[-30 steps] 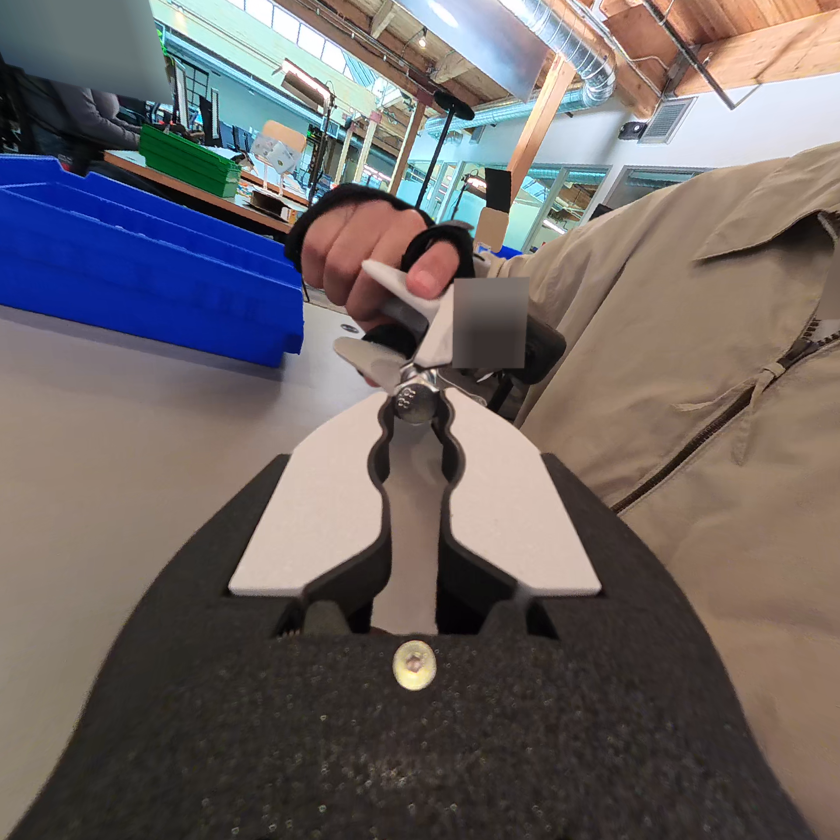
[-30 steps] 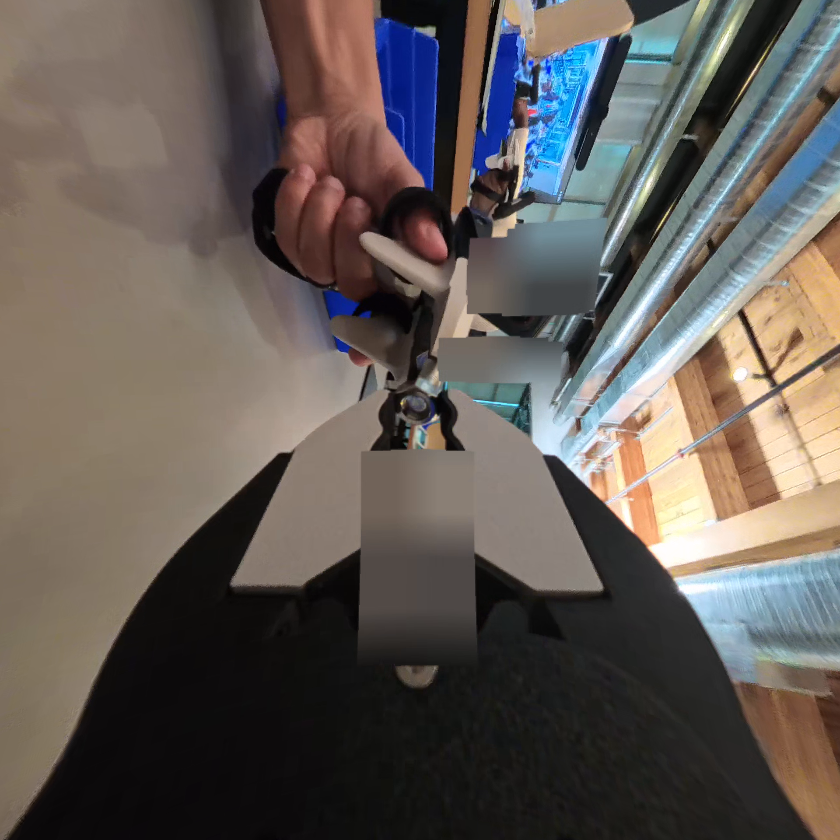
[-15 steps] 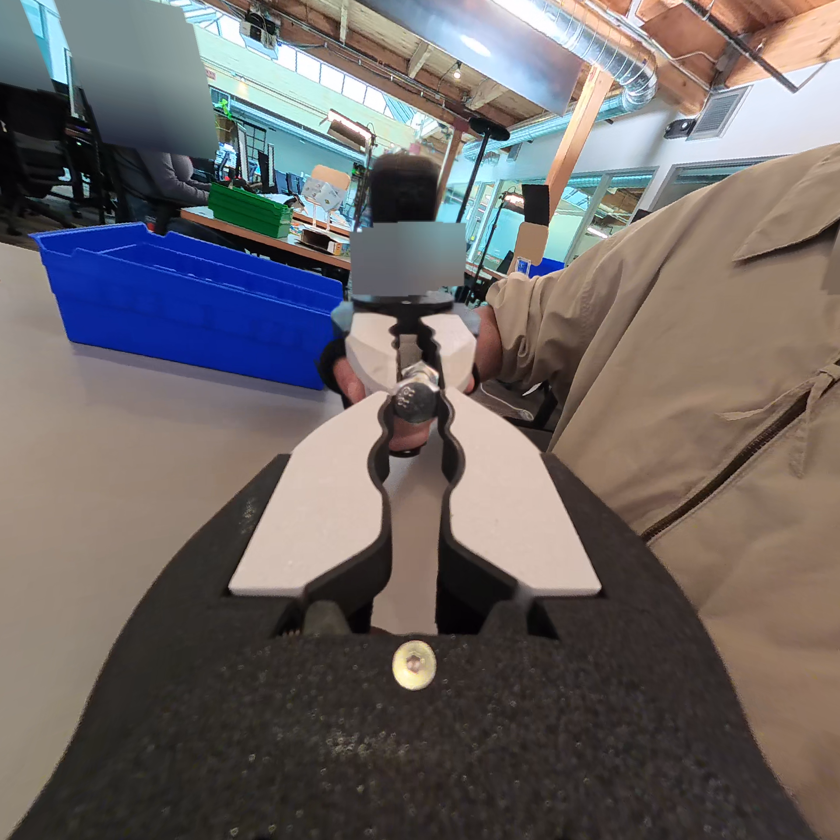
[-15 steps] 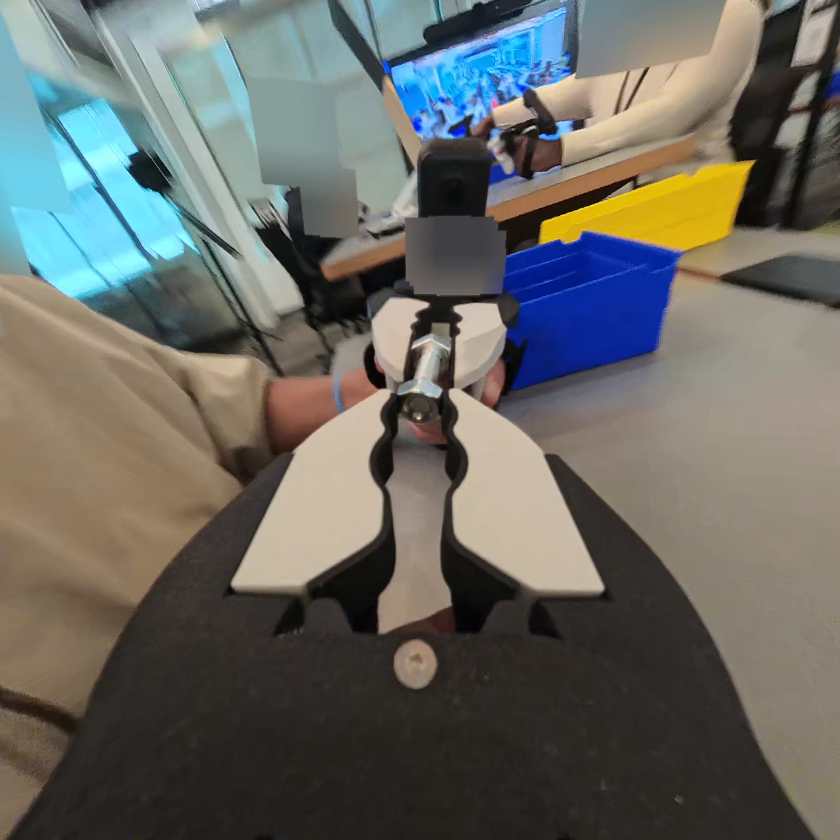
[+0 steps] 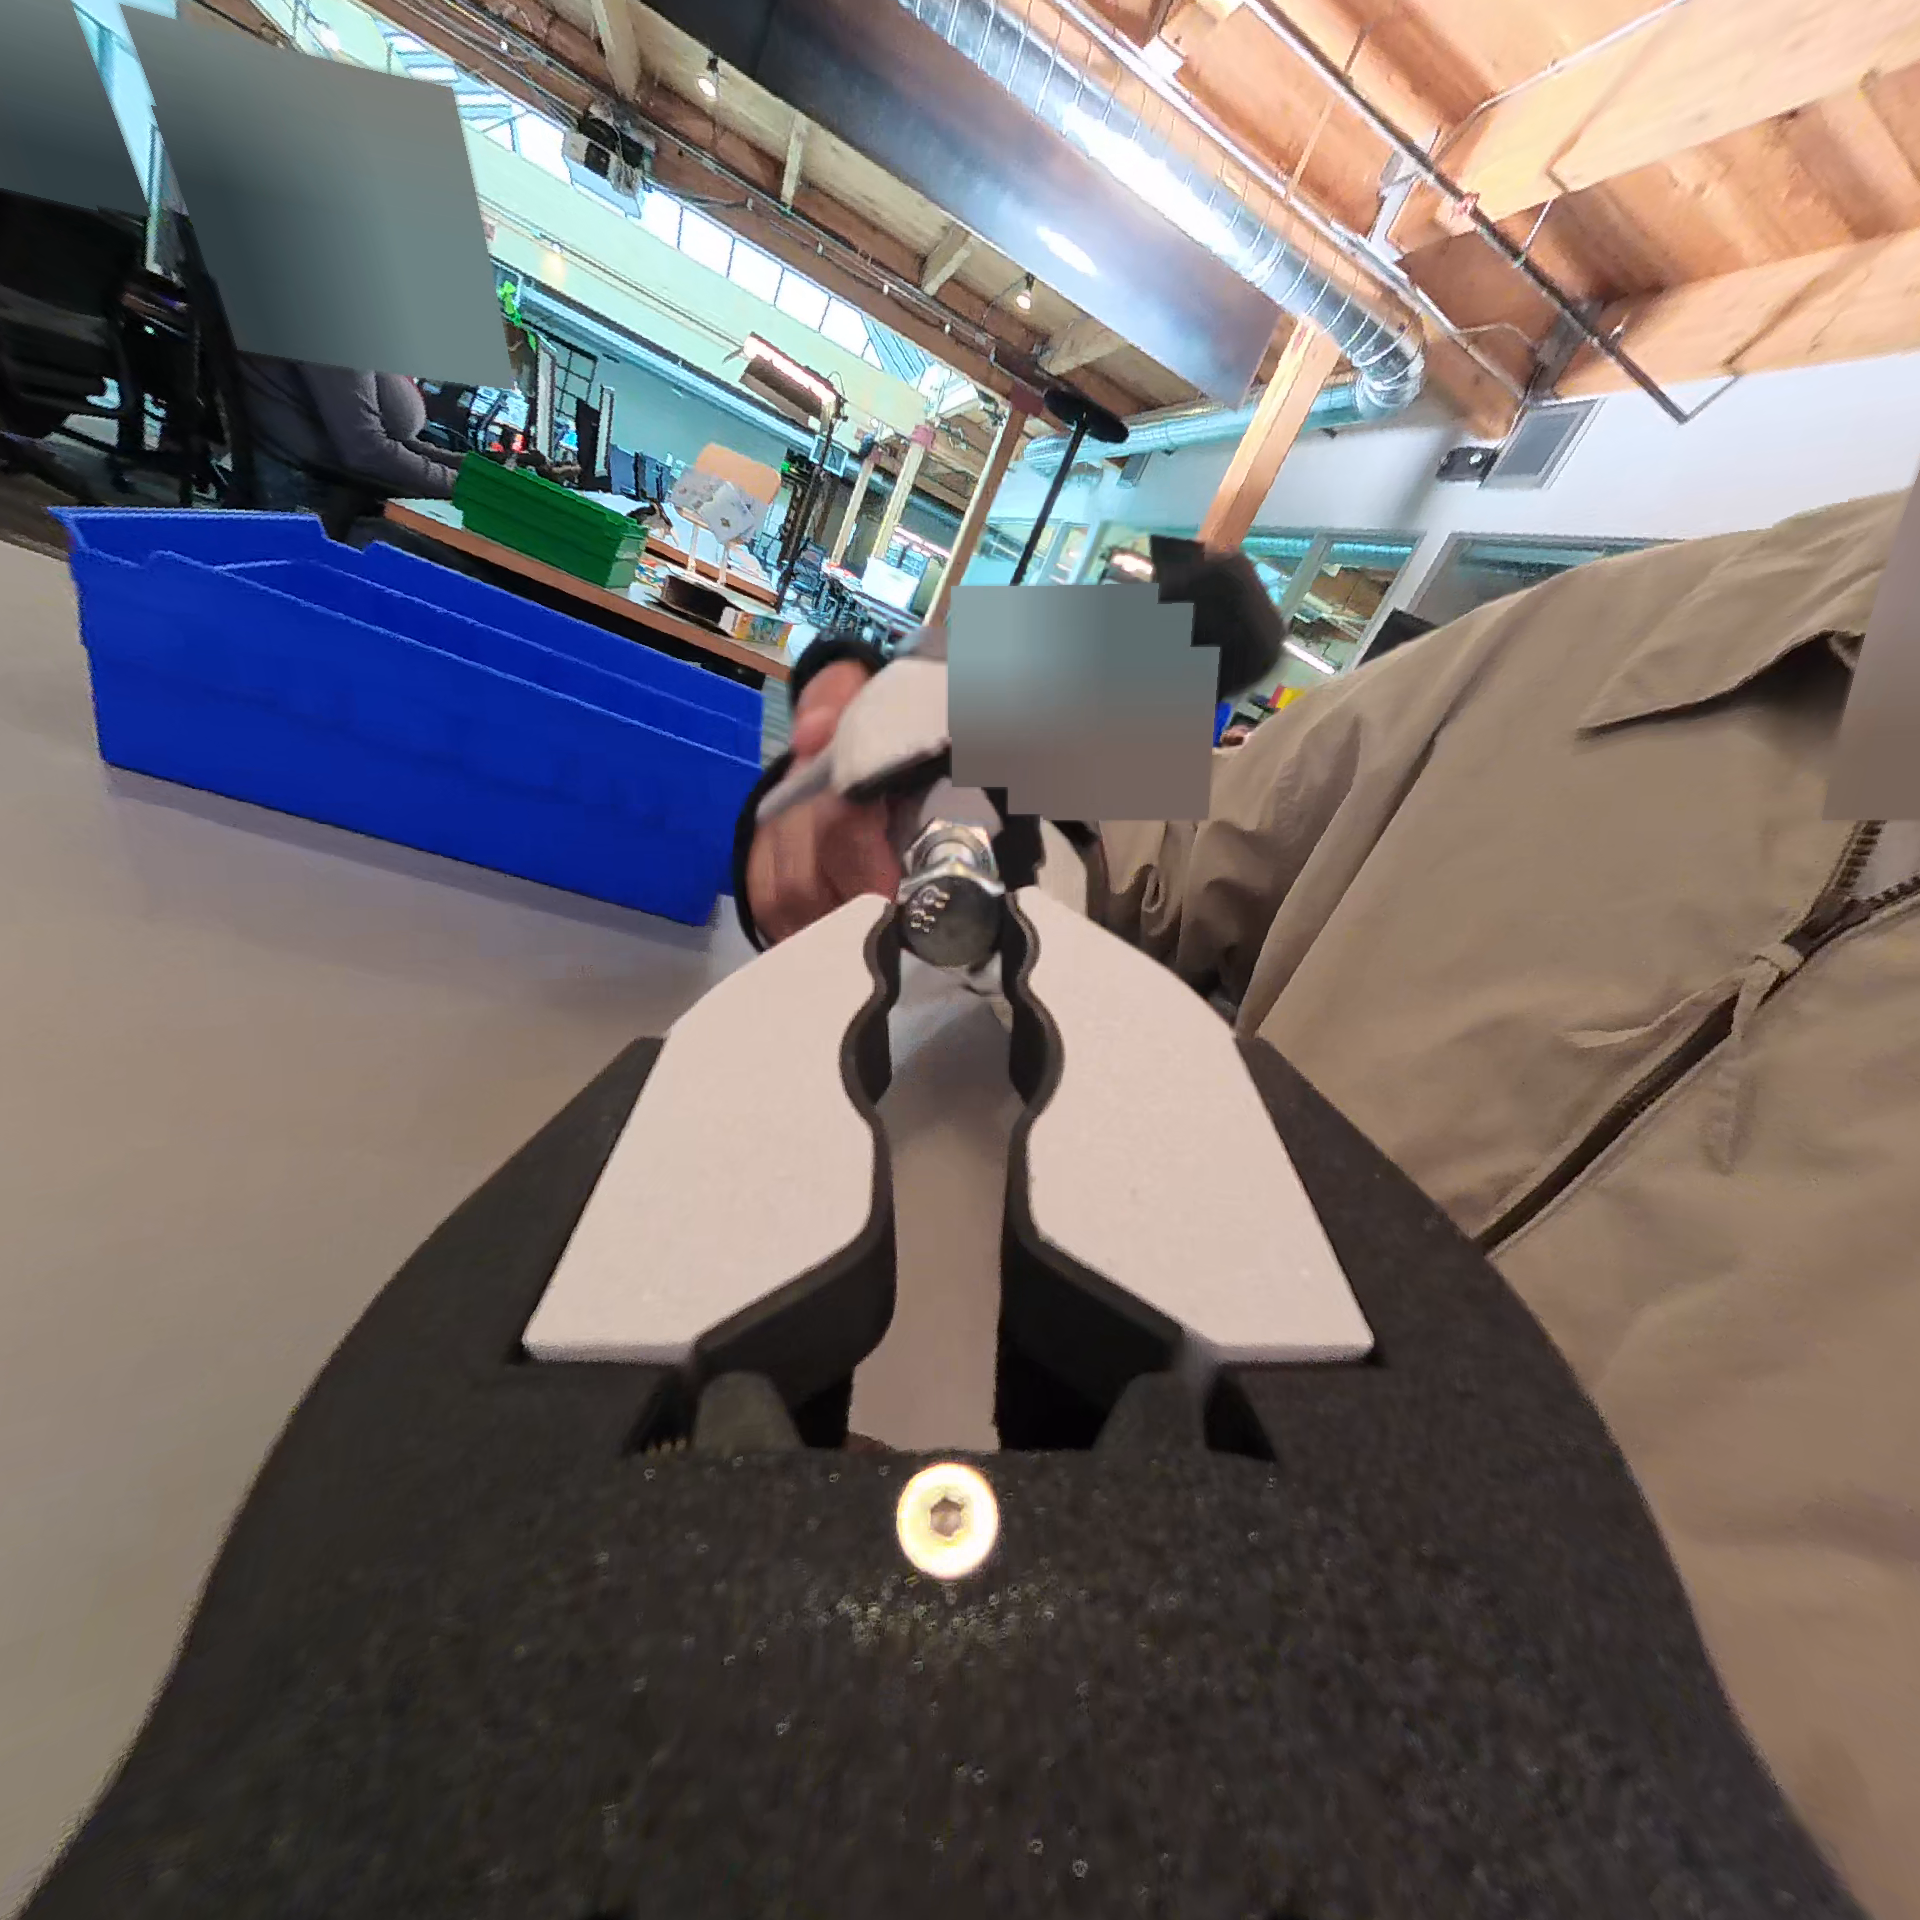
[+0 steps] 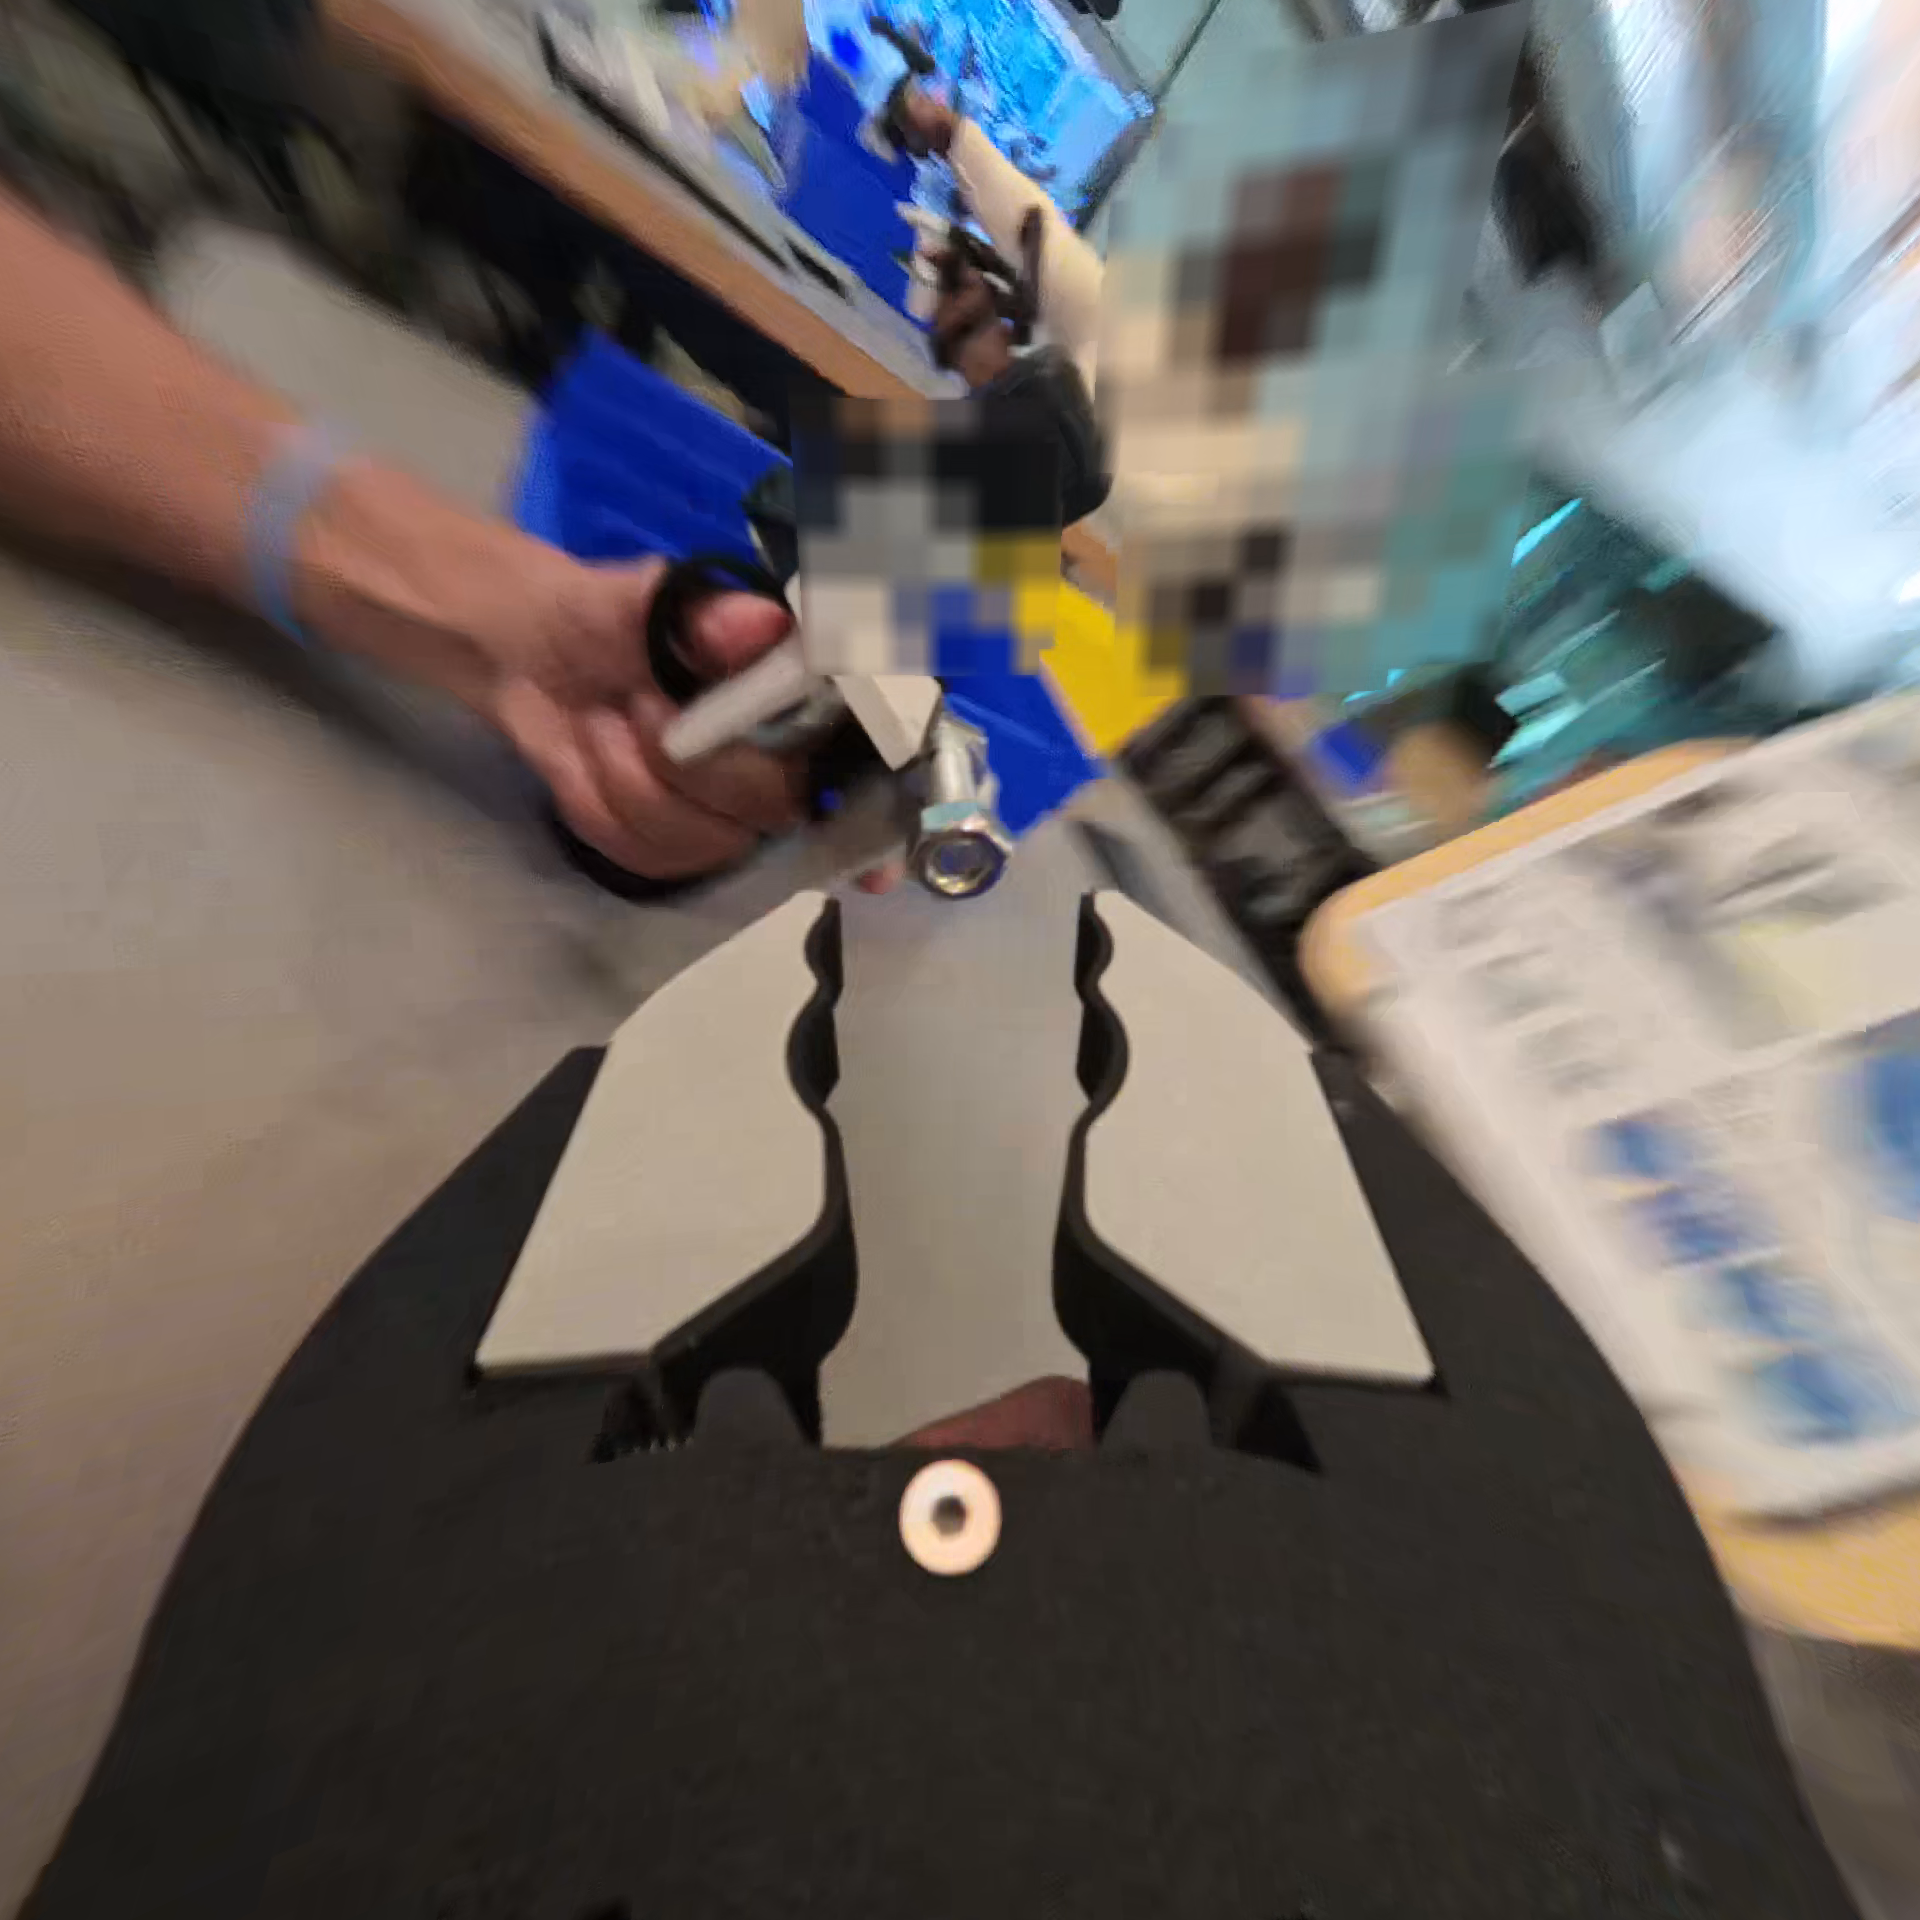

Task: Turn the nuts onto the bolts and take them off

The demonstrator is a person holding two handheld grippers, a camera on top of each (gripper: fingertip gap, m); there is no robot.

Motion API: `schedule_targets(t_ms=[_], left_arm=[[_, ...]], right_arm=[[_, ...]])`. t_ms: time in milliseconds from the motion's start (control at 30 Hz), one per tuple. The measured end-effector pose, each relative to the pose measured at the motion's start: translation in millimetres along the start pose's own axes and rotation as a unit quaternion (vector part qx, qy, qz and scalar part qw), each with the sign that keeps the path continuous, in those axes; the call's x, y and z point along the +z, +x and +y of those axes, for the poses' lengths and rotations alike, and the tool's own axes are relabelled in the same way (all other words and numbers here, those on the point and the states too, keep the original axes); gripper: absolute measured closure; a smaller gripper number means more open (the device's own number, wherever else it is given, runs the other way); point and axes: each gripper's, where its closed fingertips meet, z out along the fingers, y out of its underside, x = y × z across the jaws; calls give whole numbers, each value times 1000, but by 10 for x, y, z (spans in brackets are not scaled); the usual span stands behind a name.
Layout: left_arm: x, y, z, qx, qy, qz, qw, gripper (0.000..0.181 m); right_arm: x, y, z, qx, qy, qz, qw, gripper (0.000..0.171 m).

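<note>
My left gripper [image 5: 951, 916] is shut on the hex head of a silver bolt [image 5: 945, 932], held above the table. A silver nut [image 5: 949, 840] sits on the bolt's shank just beyond. In the right wrist view the nut [image 6: 958, 857] shows end-on at the bolt's tip. My right gripper [image 6: 954, 920] is open, with its jaws apart just short of the nut and not clamping it. That view is motion-blurred and tilted. A hand [image 6: 623, 748] holds the left gripper there. The right gripper's grey finger [image 5: 894, 722] shows behind the bolt, tilted.
A blue bin [image 5: 416, 707] stands on the grey table [image 5: 260, 1091] to the left; it also shows in the right wrist view [image 6: 644, 457]. A beige jacket [image 5: 1558, 987] fills the right. A printed board [image 6: 1662, 1091] lies right. Other people work at far tables.
My right gripper has opened and let go of the nut, and is rolling and backing off slightly. My left gripper still holds the bolt head and has tilted a little.
</note>
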Motion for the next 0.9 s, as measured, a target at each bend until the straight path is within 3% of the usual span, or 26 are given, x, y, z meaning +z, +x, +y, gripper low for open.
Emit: schedule_targets(t_ms=[67, 133, 233, 400, 533, 633, 733, 800, 900], left_arm=[[-3, -6, 0, -9, 3, 5, 1000, 164], [13, 4, 31, -19, -3, 15, 1000, 164], [49, 15, 83, -18, -15, 17, 1000, 164], [77, 50, 102, -11, -22, 20, 1000, 164], [64, 47, 83, -3, -21, 14, 1000, 164], [60, 49, 80, 12, -26, 3, 1000, 164], [55, 48, 66, 19, -26, -3, 999, 164], [50, 40, 74, 22, -30, -7, 999, 164], [55, 22, 95, 26, -36, -13, 999, 164]], right_arm=[[-38, 61, -32, -226, -33, 67, 971, 133], [-23, 42, -16, -404, -64, 98, 907, 133], [11, -36, -59, -488, -61, 95, 865, 136], [32, -72, -103, -520, -46, 74, 850, 153], [45, -50, -110, -423, -49, 52, 903, 153], [46, -58, -112, -257, -33, 21, 966, 153], [51, -68, -121, -45, -4, -20, 999, 153], [53, -78, -122, 116, 20, -64, 991, 153], [42, -81, -123, 308, 57, -127, 941, 153]])
